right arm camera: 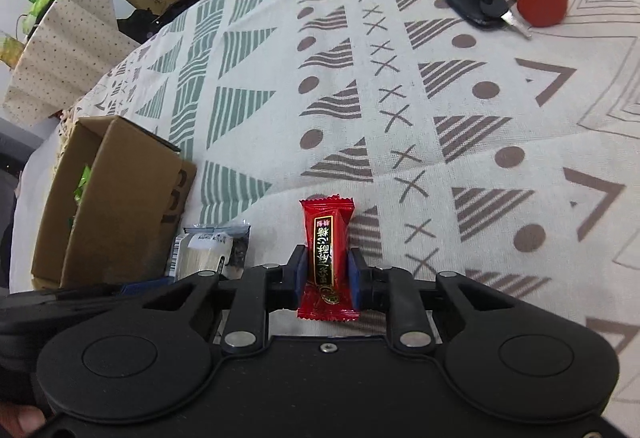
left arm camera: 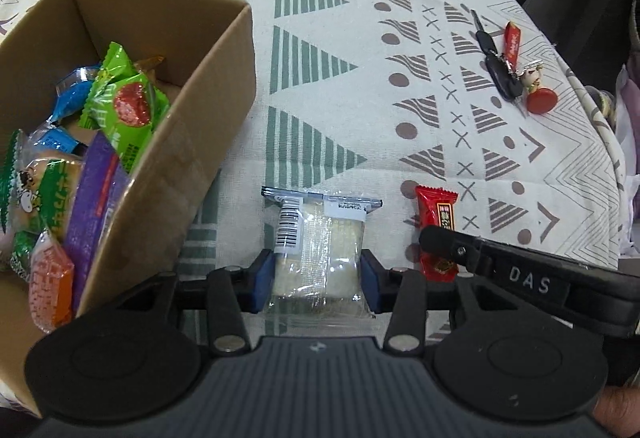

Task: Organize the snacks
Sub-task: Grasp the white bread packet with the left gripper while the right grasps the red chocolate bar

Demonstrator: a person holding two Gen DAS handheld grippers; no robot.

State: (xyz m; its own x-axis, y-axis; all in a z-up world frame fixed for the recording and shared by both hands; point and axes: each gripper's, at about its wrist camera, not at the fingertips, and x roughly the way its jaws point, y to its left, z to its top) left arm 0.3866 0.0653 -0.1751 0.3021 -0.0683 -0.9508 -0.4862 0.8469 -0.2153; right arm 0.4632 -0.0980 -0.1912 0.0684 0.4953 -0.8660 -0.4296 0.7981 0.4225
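Left tool [left arm camera: 318, 280] is pinching the clear cake pack [left arm camera: 316, 250]; right tool [right arm camera: 328, 274] is pinching the red candy [right arm camera: 328, 254]. Lift both clear before carrying to the cardboard box [left arm camera: 192, 141].

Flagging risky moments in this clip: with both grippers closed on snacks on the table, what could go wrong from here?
1. The left gripper pinches the soft clear-wrapped cake; squeezing may crush it.
2. The cardboard box is already heaped with packets; another drop could spill over its rim.
3. The right gripper holds the red candy close beside the left one, so lifting together might make them collide.
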